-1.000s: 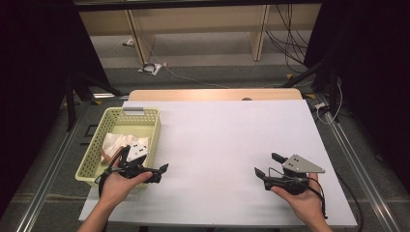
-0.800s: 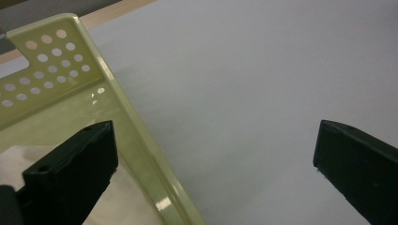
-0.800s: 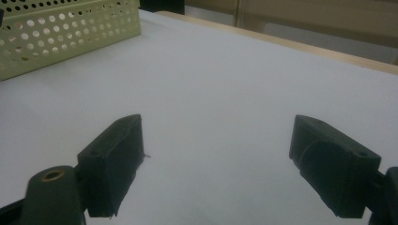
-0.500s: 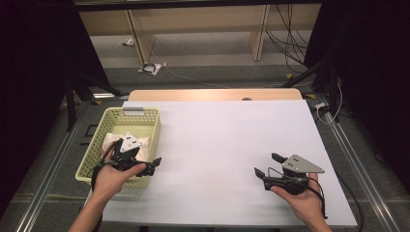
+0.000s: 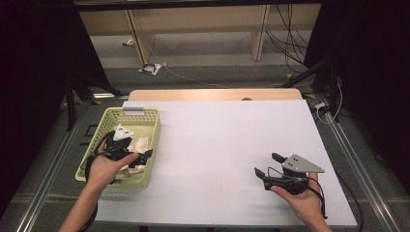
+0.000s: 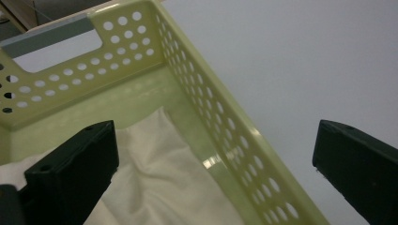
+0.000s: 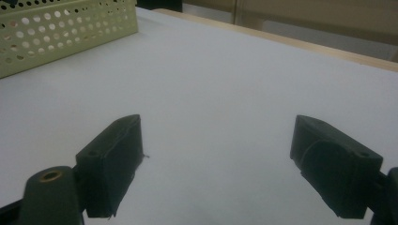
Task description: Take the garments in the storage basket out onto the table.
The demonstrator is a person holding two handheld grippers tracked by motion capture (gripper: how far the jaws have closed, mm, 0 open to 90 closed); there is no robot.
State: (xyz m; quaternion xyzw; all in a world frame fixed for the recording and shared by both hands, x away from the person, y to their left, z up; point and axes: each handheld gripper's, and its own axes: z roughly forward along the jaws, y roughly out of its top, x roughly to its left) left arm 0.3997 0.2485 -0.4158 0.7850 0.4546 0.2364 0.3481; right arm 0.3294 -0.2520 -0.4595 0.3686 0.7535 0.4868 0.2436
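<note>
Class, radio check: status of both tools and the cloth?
Left tool open over basket. Right tool open, idle on table. Cloth in basket, ungrasped.

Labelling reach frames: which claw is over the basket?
The left claw: open above the basket, one jaw over the cloth, one outside the wall. The right claw rests open on the bare table.

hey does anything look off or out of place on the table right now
Nothing stands out. The cream cloth lies crumpled inside the yellow-green basket, which sits flat at the table's left. The left gripper hangs open over the basket's right wall; the right gripper is open over bare white tabletop.
</note>
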